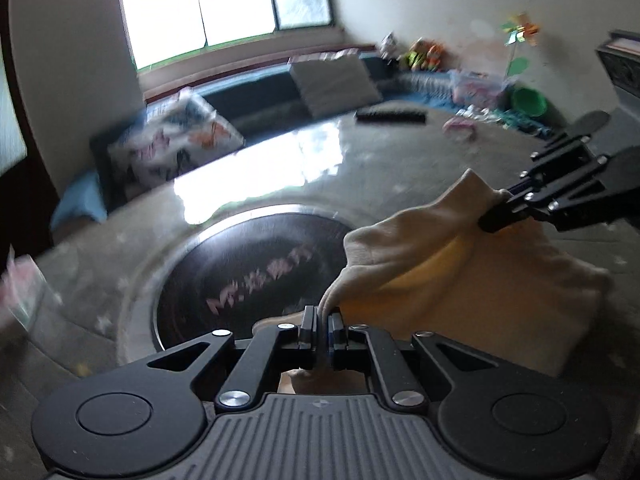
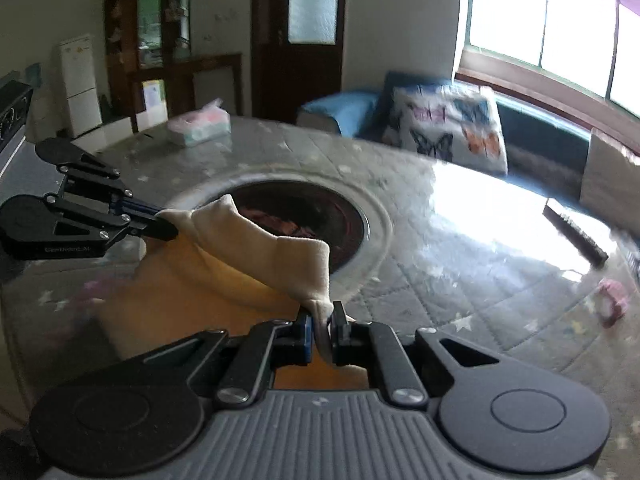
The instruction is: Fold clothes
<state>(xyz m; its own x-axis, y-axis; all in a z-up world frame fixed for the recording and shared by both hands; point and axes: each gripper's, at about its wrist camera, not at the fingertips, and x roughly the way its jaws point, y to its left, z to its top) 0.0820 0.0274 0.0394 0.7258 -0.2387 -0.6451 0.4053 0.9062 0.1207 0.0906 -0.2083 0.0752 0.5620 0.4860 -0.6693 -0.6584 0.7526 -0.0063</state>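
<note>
A cream garment hangs stretched between my two grippers above the round table. In the left wrist view my left gripper is shut on one pinched edge of it. To the right, my right gripper is shut on another corner. In the right wrist view, the right gripper clamps a fold of the garment, and the left gripper holds the far corner at the left. The cloth sags between them, and its lower part rests on the table.
A dark round plate is set into the table's middle, just beyond the cloth. Farther off on the table lie a black bar-shaped object, a pink item and a tissue pack. A blue sofa with a butterfly cushion stands behind.
</note>
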